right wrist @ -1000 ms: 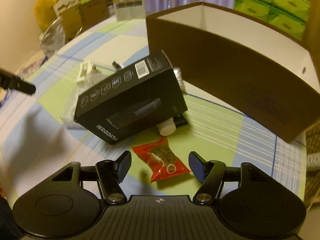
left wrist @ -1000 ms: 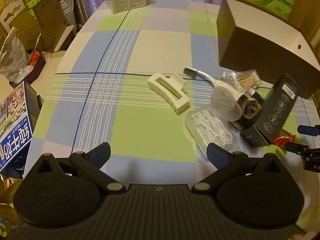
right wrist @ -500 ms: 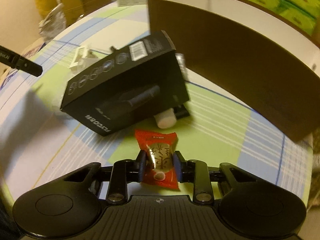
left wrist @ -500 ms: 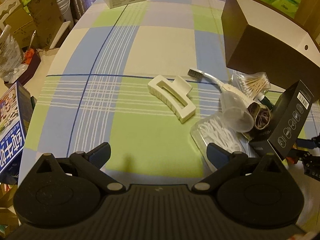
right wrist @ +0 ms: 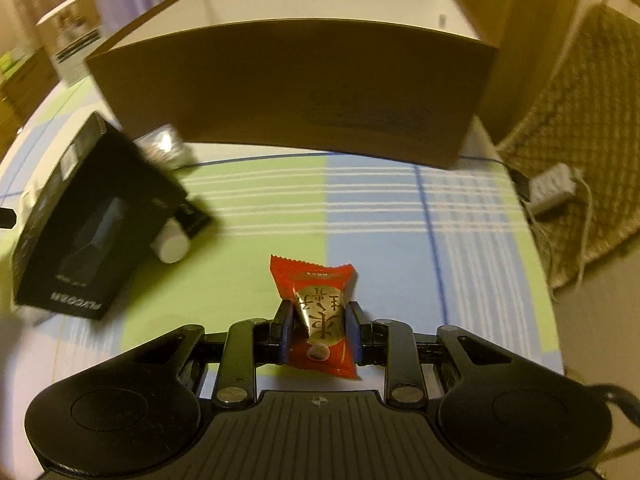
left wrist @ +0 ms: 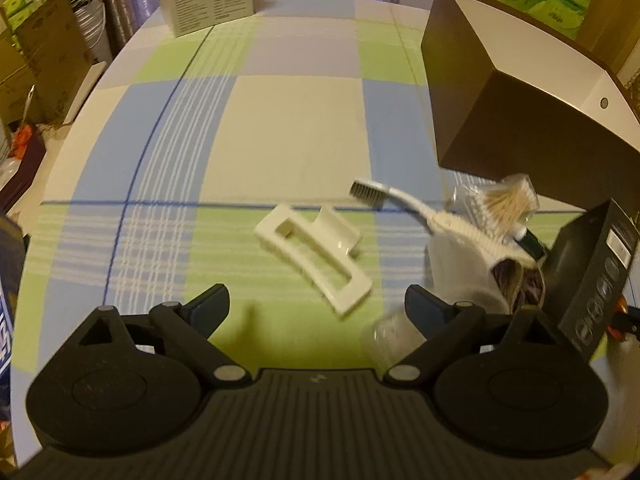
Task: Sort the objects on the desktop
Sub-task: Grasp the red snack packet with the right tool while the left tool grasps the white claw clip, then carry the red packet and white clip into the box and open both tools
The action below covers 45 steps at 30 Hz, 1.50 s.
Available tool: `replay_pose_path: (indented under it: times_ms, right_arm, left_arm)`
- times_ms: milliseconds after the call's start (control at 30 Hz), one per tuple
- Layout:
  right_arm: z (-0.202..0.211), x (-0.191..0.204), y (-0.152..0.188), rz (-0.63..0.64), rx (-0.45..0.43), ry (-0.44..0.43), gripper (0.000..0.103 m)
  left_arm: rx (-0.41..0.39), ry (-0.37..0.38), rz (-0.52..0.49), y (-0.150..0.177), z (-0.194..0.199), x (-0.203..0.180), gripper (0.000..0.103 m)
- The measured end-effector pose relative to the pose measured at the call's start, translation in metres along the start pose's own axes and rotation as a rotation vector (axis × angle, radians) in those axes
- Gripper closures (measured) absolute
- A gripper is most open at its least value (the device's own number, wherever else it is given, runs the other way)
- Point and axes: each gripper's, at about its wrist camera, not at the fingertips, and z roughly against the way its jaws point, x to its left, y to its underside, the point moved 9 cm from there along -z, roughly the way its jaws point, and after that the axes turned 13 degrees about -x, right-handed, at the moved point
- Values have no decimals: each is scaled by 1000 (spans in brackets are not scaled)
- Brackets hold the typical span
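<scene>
In the right wrist view, the right claw (right wrist: 319, 330) is clamped on a red snack packet (right wrist: 318, 314) with a gold label, pinched at its lower half at the bottom centre of the frame, above the checked cloth of the counter (right wrist: 400, 216). A large brown cardboard box (right wrist: 288, 92), open at the top with a white inside, fills the upper middle of the frame. At the left edge a black product box (right wrist: 94, 224) lies tilted, with a small white cap (right wrist: 173, 245) showing just under its right side; both are blurred.

In the left wrist view, the left claw (left wrist: 316, 306) has its fingers wide apart and grips nothing, low in the frame. Just beyond it, in the centre, a white hair clip (left wrist: 316, 258) lies on the counter. A white toothbrush (left wrist: 416, 212) lies to the right of the clip, its bristles toward the upper left. A clear pack of cotton swabs (left wrist: 504, 200) sits at the right, beside the brown box's near corner, and the black product box stands at the right edge.
</scene>
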Motion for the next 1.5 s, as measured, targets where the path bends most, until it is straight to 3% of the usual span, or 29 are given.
replay_pose_path:
  times_ms: [200,267,433,600,700,933,1033,1133,1500]
  right_arm:
    - [9,-6,5,-52,-11,50,78]
    - [12,-6,7,-60,-16,61,78]
    - [13,-6,9,-82,-22,84,78]
    - [17,-4,13,-83,-22,102,78]
    - [19,-2,15,-69,-18,111,78]
    - [17,5,17,9,-9,132,73]
    - [13,7,18,39,-7,139,69]
    - [10,8,20,65,-13,133,69]
    - [14,4,11,67,-8,21,81]
  left_arm:
    - [5,1,-5,-8,-33,-3,13]
    - [13,-14,-20,-8,-44,0,28]
    - [10,17,-28,-9,-57,9,43]
    - [-27,80,-173,-10,-52,17,44]
    - [-11,130,-213,-8,-50,25,44]
    - [4,145,-119,-12,-56,33,45]
    - [-23,132,-135,-12,-57,25,53]
    - [-27,173,-156,-10,-55,14,53]
    - [-71,138,-153,-13,-8,9,53]
